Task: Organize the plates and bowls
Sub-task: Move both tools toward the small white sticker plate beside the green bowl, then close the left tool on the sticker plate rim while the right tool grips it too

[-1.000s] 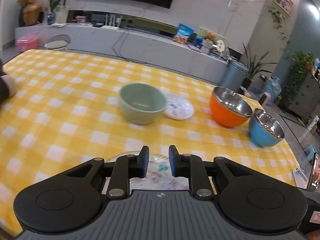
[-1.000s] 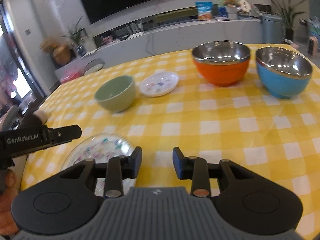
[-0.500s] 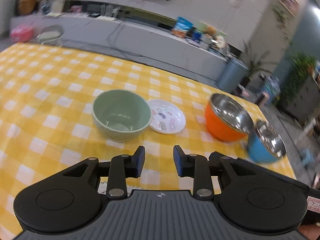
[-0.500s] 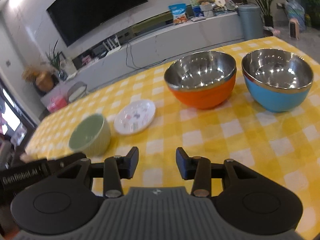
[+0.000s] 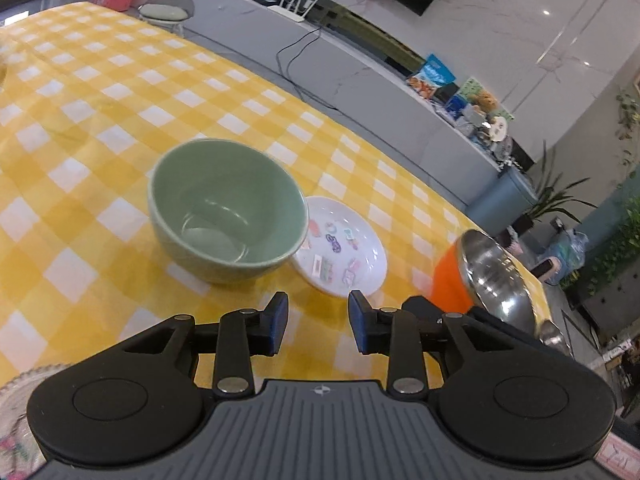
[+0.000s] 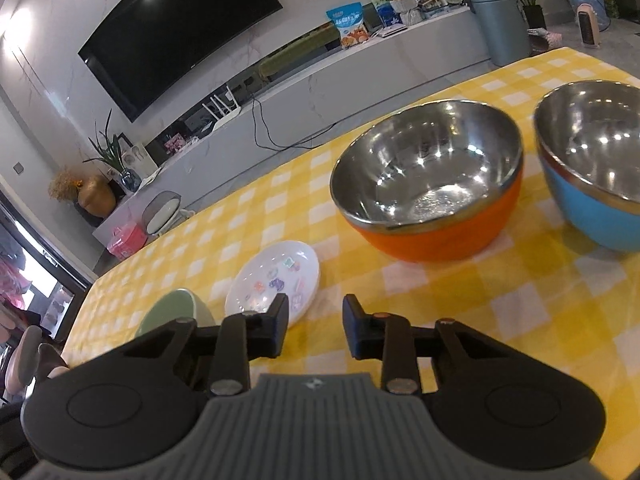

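- Yellow-checked tablecloth; TV, grey console behind.
- No readable writing.
- Left gripper apart, empty.
- Right gripper apart, empty, just narrowing.

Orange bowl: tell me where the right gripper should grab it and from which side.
Pinch the near rim of the orange bowl, one finger inside the steel lining and one on the orange wall, coming down from above. It stands upright and open, too wide to span. The blue bowl crowds its right side; the front is clear. The right gripper is open, holding nothing.
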Tool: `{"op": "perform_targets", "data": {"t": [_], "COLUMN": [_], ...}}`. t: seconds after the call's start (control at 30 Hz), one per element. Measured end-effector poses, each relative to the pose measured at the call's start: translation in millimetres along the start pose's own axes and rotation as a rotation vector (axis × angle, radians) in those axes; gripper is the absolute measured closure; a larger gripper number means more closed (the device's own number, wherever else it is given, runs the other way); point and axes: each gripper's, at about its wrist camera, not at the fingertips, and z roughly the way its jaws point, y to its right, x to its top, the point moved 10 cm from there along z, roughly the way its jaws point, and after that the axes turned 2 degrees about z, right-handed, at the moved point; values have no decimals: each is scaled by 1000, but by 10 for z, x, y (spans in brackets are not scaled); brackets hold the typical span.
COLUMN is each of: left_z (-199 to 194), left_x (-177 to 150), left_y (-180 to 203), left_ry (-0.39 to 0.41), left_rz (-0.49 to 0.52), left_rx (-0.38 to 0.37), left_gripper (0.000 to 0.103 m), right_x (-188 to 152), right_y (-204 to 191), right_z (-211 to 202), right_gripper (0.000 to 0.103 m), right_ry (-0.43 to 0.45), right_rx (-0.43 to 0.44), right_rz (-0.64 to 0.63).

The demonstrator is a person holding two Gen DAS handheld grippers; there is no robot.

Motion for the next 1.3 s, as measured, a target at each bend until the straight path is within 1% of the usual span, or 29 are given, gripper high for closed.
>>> {"op": "perform_targets", "data": {"t": [0.33,0.47,0.5,0.57,0.63,0.7,0.83,0.9,1.03,1.07,1.2,1.3], "left_z": [289,301,302,308,317,318,309,286,198,174,93,33], "left_x": [29,35,34,38,49,59,52,51,33,24,-24,-42], "left_y": [-74,-63,-60,-49,-40,-31,-48,-54,-7,0,-7,-10], "left_ry": [-4,15,17,18,17,18,11,12,9,5,-11,-4], "left_rz": [-32,-22,-24,-26,-30,-27,-35,-37,-31,-29,-23,-16], "left_rx": [84,94,95,91,76,73,79,72,53,52,51,51], "left_gripper": [65,68,68,72,79,89,92,97,98,103,103,103], "right_x": [28,31,44,30,16,-4,-14,-8,23,32,13,-20], "right_y": [-8,26,29,38,25,0,-29,-30,-104,-124,-126,-64], "right_z": [279,368,394,431,446,453,420,386,254,221,66,18], "right_gripper": [79,79,81,87,90,100,102,103,103,103,103,103], "right_ry": [-48,-56,-58,-61,-62,-62,-56,-56,-46,-43,-38,-41], "right_rx": [25,36,39,44,64,81,68,59,71,70,59,41], "right_rz": [-13,-2,-2,-3,-2,-8,-22,-14,-18,-21,-26,-13]}}
